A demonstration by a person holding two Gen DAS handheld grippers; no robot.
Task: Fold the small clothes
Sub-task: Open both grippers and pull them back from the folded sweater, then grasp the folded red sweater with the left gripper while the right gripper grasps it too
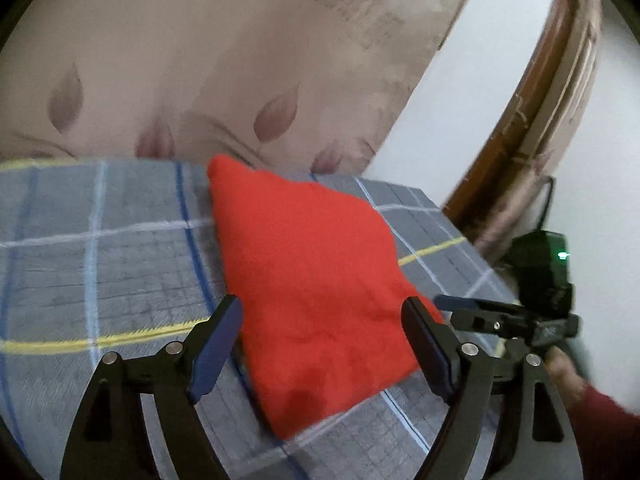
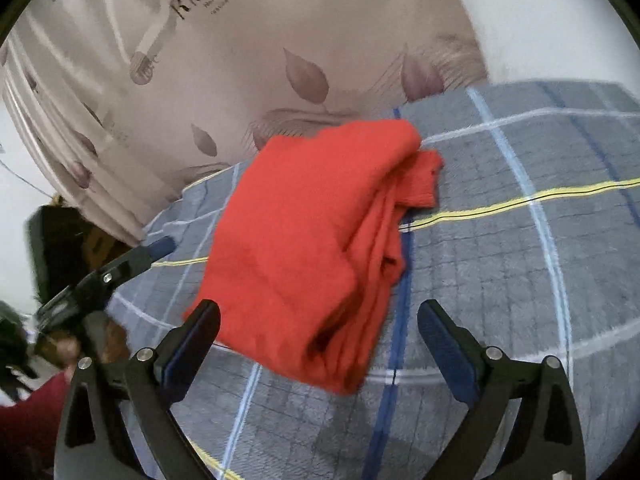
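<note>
A red garment (image 1: 316,292) lies folded into a compact stack on the grey plaid bed cover (image 1: 100,264). In the right wrist view the red garment (image 2: 312,232) shows its layered edges on the right side. My left gripper (image 1: 324,344) is open and empty, just in front of the garment's near edge. My right gripper (image 2: 320,348) is open and empty, its fingers apart on either side of the garment's near corner. The right gripper also shows in the left wrist view (image 1: 480,312), beside the garment's right corner. The left gripper shows in the right wrist view (image 2: 132,258), at the garment's left.
A beige curtain with leaf print (image 1: 200,80) hangs behind the bed. A white wall (image 1: 480,92) and a brown wooden frame (image 1: 520,120) stand at the right. The bed's edge (image 1: 460,224) falls away at the right. A dark object (image 2: 56,240) sits off the bed's left side.
</note>
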